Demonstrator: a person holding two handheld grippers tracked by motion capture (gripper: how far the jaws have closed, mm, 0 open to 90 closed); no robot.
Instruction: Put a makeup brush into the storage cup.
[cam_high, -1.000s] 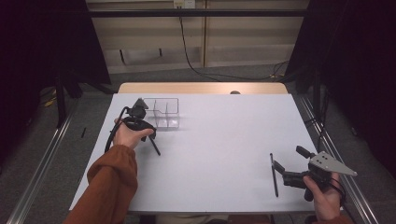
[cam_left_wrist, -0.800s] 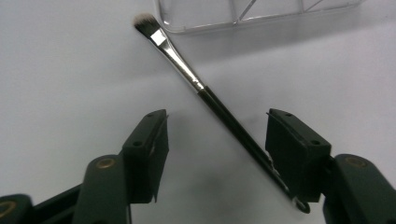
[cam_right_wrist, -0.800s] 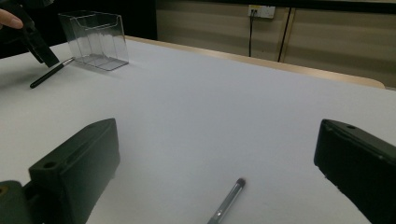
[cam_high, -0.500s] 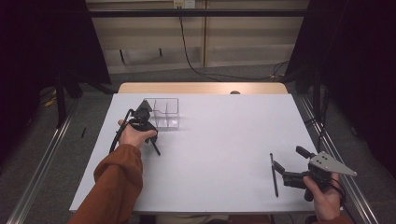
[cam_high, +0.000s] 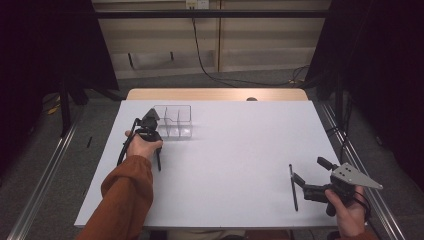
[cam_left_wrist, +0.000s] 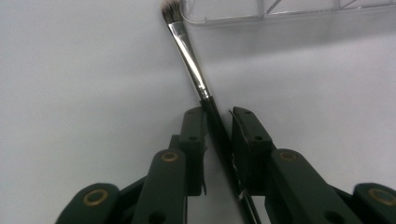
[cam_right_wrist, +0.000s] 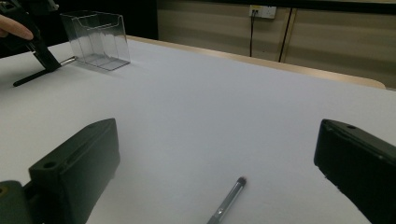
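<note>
A dark-handled makeup brush with a silver ferrule lies on the white table, its bristles against the corner of a clear acrylic organiser. My left gripper straddles the handle. Its jaws have just been closing and stand narrow, with slivers of table still showing beside the handle. In the high view this gripper sits under a hand at the left, just in front of the organiser. My right gripper rests at the near right, wide open. A second brush lies on the table between and below its jaws.
The organiser has several upright compartments and stands at the table's back left. A tan strip edges the table's far side. Dark curtains and metal floor rails flank the table.
The left hand has shifted slightly toward the organiser. The right hand and its gripper have stayed where they were.
</note>
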